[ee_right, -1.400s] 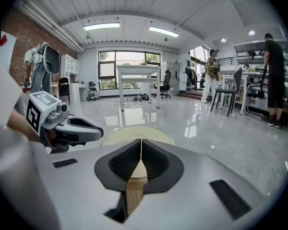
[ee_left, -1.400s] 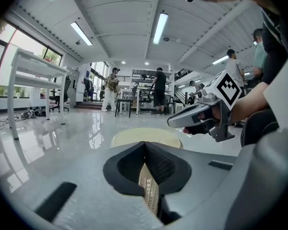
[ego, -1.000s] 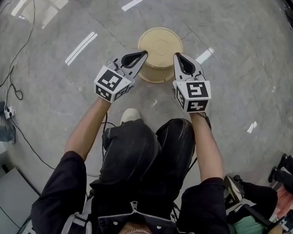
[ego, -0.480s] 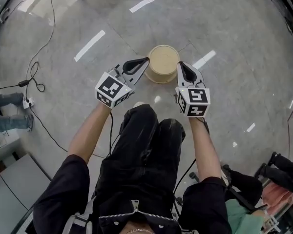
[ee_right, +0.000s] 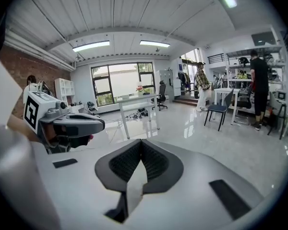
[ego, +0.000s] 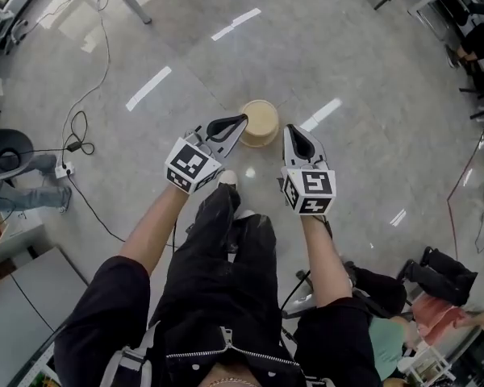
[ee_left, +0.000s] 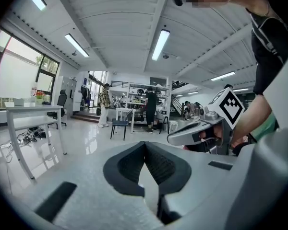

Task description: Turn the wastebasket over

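Polished floor (ego: 371, 71) is holding the wastebasket (ego: 260, 122), seemingly bottom-up already, while left tool (ego: 240, 119) and right tool (ego: 289, 129) are hovering above, both clenched empty; best lifting straight clear, no nudging.

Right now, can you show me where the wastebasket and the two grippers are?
wastebasket (ego: 260, 121), head view, middle of its upward-facing flat end.
left gripper (ego: 239, 120), head view, tips of its shut jaws.
right gripper (ego: 291, 131), head view, tips of its shut jaws.
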Demonstrator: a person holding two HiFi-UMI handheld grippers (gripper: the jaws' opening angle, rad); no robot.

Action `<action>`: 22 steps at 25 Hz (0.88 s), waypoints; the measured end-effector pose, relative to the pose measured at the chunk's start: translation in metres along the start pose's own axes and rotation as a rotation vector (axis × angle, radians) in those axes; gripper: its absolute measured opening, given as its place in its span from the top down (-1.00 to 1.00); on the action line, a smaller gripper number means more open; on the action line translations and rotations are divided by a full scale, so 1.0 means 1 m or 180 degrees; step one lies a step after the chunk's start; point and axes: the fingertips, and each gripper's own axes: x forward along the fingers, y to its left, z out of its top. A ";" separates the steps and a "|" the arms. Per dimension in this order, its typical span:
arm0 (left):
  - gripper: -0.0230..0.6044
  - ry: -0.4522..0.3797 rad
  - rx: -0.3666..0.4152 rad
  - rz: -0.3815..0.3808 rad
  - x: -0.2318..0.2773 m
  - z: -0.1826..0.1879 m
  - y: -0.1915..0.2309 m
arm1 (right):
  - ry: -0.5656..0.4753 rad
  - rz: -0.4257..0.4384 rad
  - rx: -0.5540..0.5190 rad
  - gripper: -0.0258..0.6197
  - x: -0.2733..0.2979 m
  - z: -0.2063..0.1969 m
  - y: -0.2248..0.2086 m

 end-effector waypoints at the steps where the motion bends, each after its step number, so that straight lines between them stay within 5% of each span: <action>1: 0.91 -0.0013 -0.0006 0.0012 -0.005 0.019 -0.006 | -0.0023 -0.0035 0.0022 0.89 -0.013 0.015 0.003; 12: 0.91 -0.0193 -0.0135 0.0274 -0.094 0.144 -0.074 | -0.0432 -0.0117 0.0020 0.89 -0.147 0.124 0.056; 22: 0.91 -0.0185 0.0063 0.0259 -0.158 0.166 -0.145 | -0.0654 -0.0231 -0.0026 0.89 -0.236 0.120 0.104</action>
